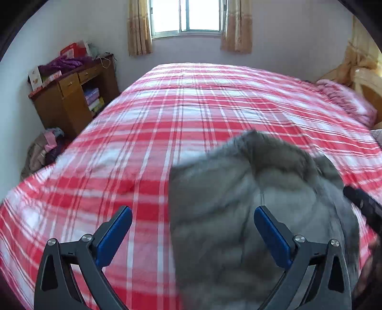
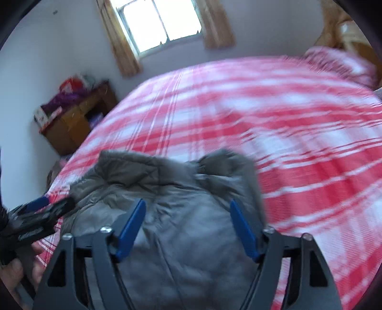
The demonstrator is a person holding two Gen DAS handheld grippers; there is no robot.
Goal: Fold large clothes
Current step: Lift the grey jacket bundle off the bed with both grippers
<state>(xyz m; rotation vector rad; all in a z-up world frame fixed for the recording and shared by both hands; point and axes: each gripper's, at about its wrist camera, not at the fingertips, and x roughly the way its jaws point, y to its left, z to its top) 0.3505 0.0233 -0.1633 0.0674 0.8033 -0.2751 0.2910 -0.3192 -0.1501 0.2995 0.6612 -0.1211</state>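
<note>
A grey padded garment lies bunched on the near part of the bed, which has a red and white checked cover. My left gripper is open above the garment's left edge, holding nothing. In the right wrist view the same garment lies below my right gripper, which is open and empty over it. The left gripper shows at the left edge of that view, beside the garment. The right gripper's black body shows at the right edge of the left wrist view.
A wooden desk piled with boxes and purple cloth stands at the far left by the wall. Clothes lie heaped on the floor beside the bed. A pillow and wooden headboard are at the right. A curtained window is behind.
</note>
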